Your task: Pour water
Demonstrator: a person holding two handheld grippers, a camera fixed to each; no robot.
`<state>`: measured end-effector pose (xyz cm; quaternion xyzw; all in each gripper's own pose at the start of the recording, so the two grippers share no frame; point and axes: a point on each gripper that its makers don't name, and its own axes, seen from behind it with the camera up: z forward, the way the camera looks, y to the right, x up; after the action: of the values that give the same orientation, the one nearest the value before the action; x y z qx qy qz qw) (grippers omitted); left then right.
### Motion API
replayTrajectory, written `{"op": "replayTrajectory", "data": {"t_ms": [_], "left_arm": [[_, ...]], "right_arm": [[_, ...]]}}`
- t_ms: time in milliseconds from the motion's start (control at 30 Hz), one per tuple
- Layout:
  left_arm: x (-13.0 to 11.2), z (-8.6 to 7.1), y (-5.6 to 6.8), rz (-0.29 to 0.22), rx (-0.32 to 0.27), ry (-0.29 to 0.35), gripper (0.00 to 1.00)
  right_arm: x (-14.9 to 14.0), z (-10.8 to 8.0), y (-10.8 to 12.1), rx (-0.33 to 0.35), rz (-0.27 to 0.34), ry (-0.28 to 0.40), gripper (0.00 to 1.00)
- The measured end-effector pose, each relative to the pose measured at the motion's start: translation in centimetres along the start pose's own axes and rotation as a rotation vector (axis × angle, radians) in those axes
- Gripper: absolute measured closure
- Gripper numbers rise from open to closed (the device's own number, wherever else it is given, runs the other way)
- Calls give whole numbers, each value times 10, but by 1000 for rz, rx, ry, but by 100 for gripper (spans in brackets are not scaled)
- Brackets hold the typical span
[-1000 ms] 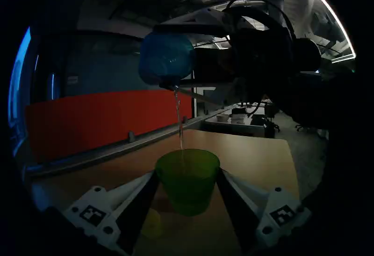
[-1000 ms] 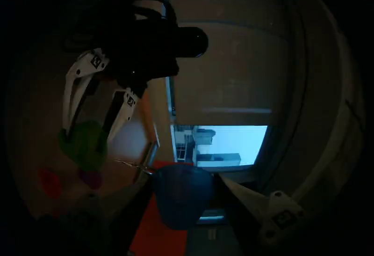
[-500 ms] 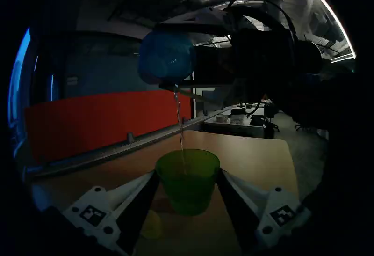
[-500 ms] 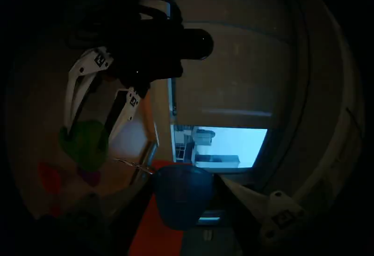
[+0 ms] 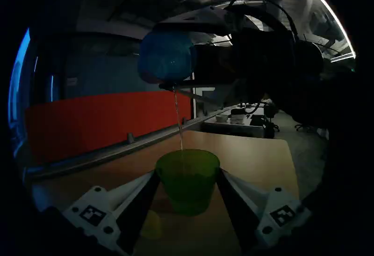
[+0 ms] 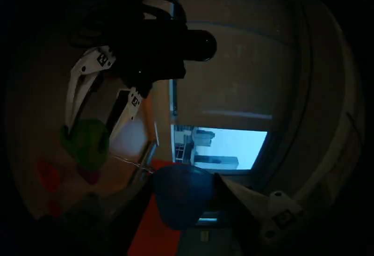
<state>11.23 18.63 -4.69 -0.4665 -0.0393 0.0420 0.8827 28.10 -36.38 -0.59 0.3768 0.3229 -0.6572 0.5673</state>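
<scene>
A green cup (image 5: 188, 180) stands upright between my left gripper's (image 5: 187, 188) white fingers, which press on both its sides above the wooden table (image 5: 262, 155). Above it hangs a blue cup (image 5: 164, 58), tipped on its side, with a thin stream of water (image 5: 178, 120) falling from its rim into the green cup. In the right gripper view the blue cup (image 6: 181, 201) sits between my right gripper's (image 6: 184, 204) fingers, which are shut on it. Farther off there, the left gripper (image 6: 89, 129) holds the green cup (image 6: 86, 142).
A red partition (image 5: 103, 118) runs behind the table with a metal rail along its foot. A yellow object (image 5: 150, 223) lies on the table under the left fingers. Red and pink round things (image 6: 47, 175) lie on the table in the right gripper view. Desks and chairs stand at the back right.
The blue cup has tilted slightly further; the water keeps running into the green cup. The green cup has stayed where it was.
</scene>
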Motion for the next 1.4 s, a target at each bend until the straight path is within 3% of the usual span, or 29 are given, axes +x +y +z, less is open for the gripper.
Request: {"op": "replayTrajectory", "data": {"t_ms": [900, 1200, 1400], "left_arm": [[-2, -1, 1, 2, 4, -4, 15], [-1, 0, 1, 4, 6, -5, 15], [-1, 0, 0, 8, 11, -5, 15]], "right_arm": [[1, -2, -1, -1, 23, 11, 6], [2, -1, -6, 0, 77, 19, 6], [4, -2, -6, -7, 155, 33, 6]]}}
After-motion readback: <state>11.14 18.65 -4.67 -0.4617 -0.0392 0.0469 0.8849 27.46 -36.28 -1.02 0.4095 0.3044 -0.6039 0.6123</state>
